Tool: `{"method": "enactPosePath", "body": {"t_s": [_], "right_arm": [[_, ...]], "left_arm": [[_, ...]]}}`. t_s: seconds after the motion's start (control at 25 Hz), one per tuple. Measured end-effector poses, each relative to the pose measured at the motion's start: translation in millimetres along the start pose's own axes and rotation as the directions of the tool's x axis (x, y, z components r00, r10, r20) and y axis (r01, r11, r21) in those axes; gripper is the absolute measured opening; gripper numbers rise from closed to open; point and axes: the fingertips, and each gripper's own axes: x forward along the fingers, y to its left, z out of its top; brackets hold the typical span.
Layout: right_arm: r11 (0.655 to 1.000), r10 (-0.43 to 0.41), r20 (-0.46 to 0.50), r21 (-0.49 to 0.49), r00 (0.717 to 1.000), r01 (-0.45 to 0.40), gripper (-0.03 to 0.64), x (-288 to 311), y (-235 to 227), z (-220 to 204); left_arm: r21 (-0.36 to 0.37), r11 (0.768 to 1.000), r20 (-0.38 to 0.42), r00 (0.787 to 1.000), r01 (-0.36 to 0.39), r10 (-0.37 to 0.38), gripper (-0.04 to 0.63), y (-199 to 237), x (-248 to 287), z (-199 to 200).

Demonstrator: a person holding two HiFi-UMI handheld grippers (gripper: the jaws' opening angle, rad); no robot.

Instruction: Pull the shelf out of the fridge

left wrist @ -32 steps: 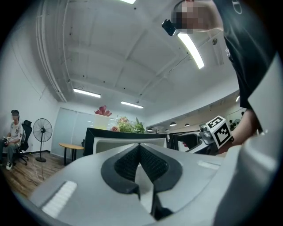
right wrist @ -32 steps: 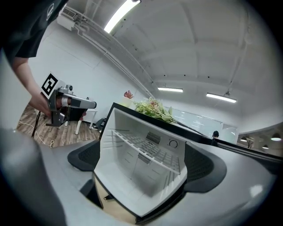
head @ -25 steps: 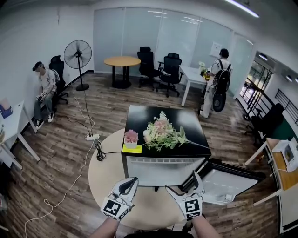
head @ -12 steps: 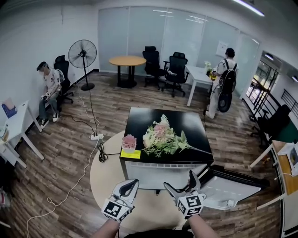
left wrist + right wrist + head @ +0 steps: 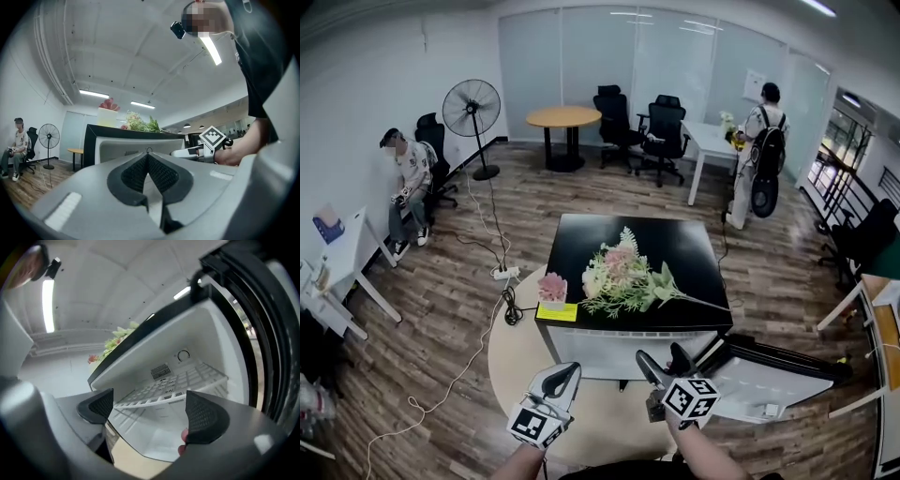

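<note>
So, the big change over the last second is on my right side. I'm swinging the right gripper (image 5: pixel 660 360) in toward the open front of the fridge (image 5: pixel 591 234) and rolling it over as I go, so its marker cube is now facing up at my head camera instead of sitting flat like it was. The fridge door (image 5: pixel 769 373) is hanging wide open off to the right, so nothing is blocking the way in.

In my judgement that means I'm lining up for the grab, not making it yet. The shelf (image 5: pixel 171 386) is still sitting fully inside the fridge, in the upper part of the white compartment, just under the dial and vent on the back wall. It's looking like a white wire rack: a grid of thin bars with a thicker front rail, which seems to be the obvious bit to pinch.

My right jaws have just been closing in a little, but they're still standing apart. The front rail is showing between the pads in the right gripper view, further in and not touched by either one.

My left gripper (image 5: pixel 562 375) is hanging back in front of the fridge, clenched tight on nothing.
</note>
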Motion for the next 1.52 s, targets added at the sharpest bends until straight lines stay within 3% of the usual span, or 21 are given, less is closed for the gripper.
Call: {"method": "enactPosePath", "body": {"t_s": [0.12,0.24,0.48,0.68,0.76,1.12,1.52], "right_arm": [[0.982,0.015,-0.009,0.187,1.0,-0.013,0.479,6.9,-12.9,-8.2],[0.942,0.033,-0.005,0.334,0.999,-0.029,0.463,13.0,-19.4,-13.1],[0.846,0.069,0.01,0.53,0.998,-0.064,0.433,27.1,-23.1,-15.8],[0.711,0.081,0.034,0.699,0.996,-0.081,0.405,40.7,-34.1,-22.1],[0.675,0.064,0.018,0.736,0.998,-0.056,0.397,43.1,-38.4,-26.3],[0.587,0.068,0.05,0.806,0.996,-0.08,0.354,64.5,-51.4,-28.5],[0.502,0.048,0.052,0.862,0.997,-0.07,0.247,81.9,-56.8,-32.4]], "left_arm": [[0.008,1.0,-0.011,1.0,-0.003,0.003,-0.001,-1.2,-0.9,-1.2],[0.009,1.0,-0.018,1.0,-0.01,0.01,-0.001,-1.2,-3.1,-2.6],[0.008,1.0,-0.029,0.999,-0.017,0.017,-0.001,-1.6,-6.8,-1.9],[0.004,1.0,-0.04,0.999,-0.02,0.02,-0.001,-4.0,-8.5,-6.6],[0.002,1.0,-0.044,0.999,-0.022,0.022,-0.001,-4.9,-9.4,-7.5],[-0.001,0.999,-0.058,0.998,-0.033,0.033,-0.001,-3.2,-14.4,-10.9],[-0.006,0.999,-0.074,0.996,-0.044,0.043,-0.002,-0.7,-19.8,-13.4]]}}
